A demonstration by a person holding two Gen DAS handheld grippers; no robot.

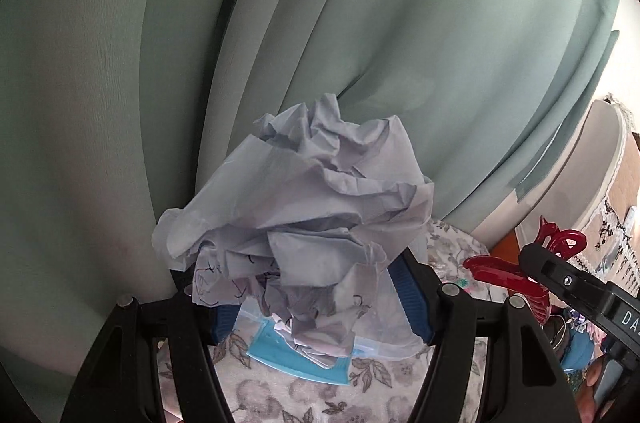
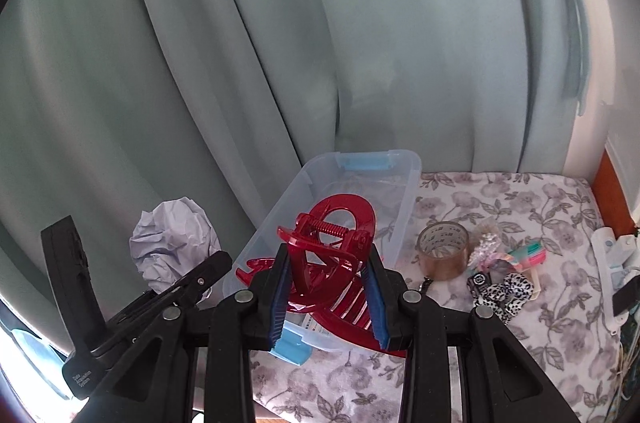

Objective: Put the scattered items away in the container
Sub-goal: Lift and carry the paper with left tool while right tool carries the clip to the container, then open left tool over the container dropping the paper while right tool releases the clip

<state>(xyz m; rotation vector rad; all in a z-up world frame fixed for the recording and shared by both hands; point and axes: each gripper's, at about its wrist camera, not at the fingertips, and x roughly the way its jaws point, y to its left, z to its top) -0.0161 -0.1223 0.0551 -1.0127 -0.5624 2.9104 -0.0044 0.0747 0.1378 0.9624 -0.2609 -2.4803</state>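
Readable print: "Data ... System" on the left hand-held gripper (image 2: 188, 287) handle, middle word unclear; letters "DA" on the right hand-held gripper (image 1: 532, 287) body.

Left hand-held gripper (image 1: 320, 287) clamped on a crumpled paper ball (image 1: 304, 207), faint pen marks, above the clear plastic container (image 1: 384, 335).

Right hand-held gripper (image 2: 328, 287) clamped on a red hair claw clip (image 2: 328, 247) over the container (image 2: 360, 175), blue latches.

On the floral bedcover (image 2: 520, 207), 3 o'clock of the container: brown packing tape roll (image 2: 443, 251), leopard-print scrunchie (image 2: 508, 295), small clutter. Green curtain (image 2: 240, 63) at 12 o'clock.

Container (image 2: 404, 179) open above; curtain (image 2: 240, 43) close behind.
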